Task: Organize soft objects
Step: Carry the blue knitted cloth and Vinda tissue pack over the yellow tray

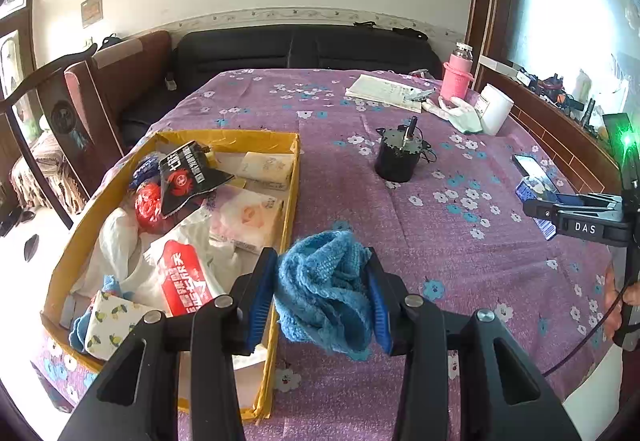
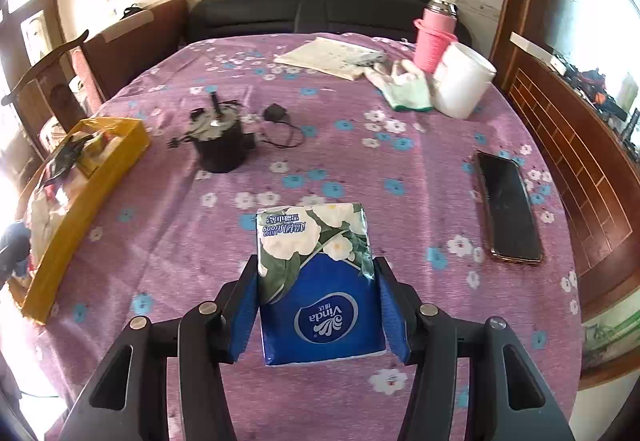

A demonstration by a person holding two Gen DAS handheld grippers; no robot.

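Observation:
My left gripper (image 1: 322, 287) is shut on a crumpled blue knitted cloth (image 1: 324, 289) and holds it just right of the yellow cardboard box (image 1: 288, 201). The box holds tissue packs, white cloths, a red bag and a black packet. My right gripper (image 2: 316, 305) has its blue pads on both sides of a blue Vinda tissue pack (image 2: 318, 281) with white flowers, which lies on the purple flowered tablecloth (image 2: 360, 169). The right gripper also shows at the right edge of the left wrist view (image 1: 580, 217). The box appears at the left in the right wrist view (image 2: 88, 201).
A black motor with a cable (image 2: 220, 141) stands mid-table. A phone (image 2: 508, 205) lies at the right. At the far end are papers (image 2: 328, 57), a pink bottle (image 2: 432, 37), a white cup (image 2: 460, 81) and a pale cloth (image 2: 404, 89). A black sofa and wooden chairs stand beyond.

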